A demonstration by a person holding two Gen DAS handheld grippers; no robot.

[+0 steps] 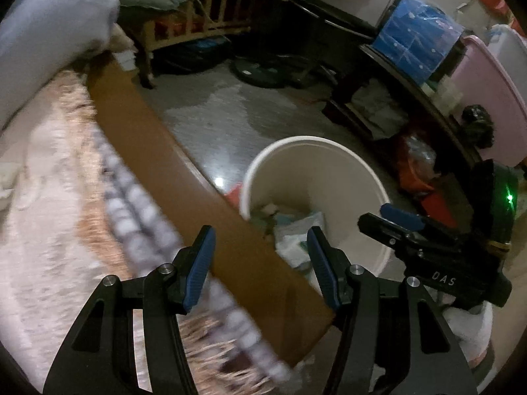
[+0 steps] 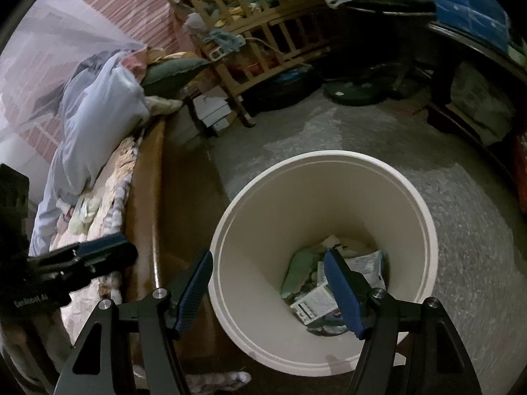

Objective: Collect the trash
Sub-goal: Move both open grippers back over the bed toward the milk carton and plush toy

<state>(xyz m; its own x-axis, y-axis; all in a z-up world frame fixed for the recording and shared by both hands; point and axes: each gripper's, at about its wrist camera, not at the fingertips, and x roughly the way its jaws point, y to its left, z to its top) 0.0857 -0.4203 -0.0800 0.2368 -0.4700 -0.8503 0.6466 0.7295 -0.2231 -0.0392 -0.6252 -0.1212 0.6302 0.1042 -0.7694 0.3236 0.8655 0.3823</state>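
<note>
A white bucket bin [image 2: 329, 177] stands on the floor beside the bed and holds crumpled wrappers and paper [image 2: 316, 299]. My right gripper [image 2: 268, 256] hovers over its near rim, open, with nothing between its blue pads. The left wrist view shows the same bin [image 1: 309, 164] ahead on the right, with trash [image 1: 293, 230] in its bottom. My left gripper [image 1: 260, 233] is open and empty above the brown bed rail [image 1: 184, 177]. The right gripper [image 1: 388, 219] shows to its right over the bin. In the right wrist view the left gripper [image 2: 98, 250] sits at the left edge over the bed.
A patterned blanket [image 1: 66, 197] and a pale pillow [image 2: 98, 125] lie on the bed. A wooden crib [image 2: 263, 33] and a fan base [image 2: 355, 92] stand across the grey floor [image 1: 210, 121]. Dark shelves with a blue box [image 1: 418, 39] and a pink tub [image 1: 487, 98] line the right.
</note>
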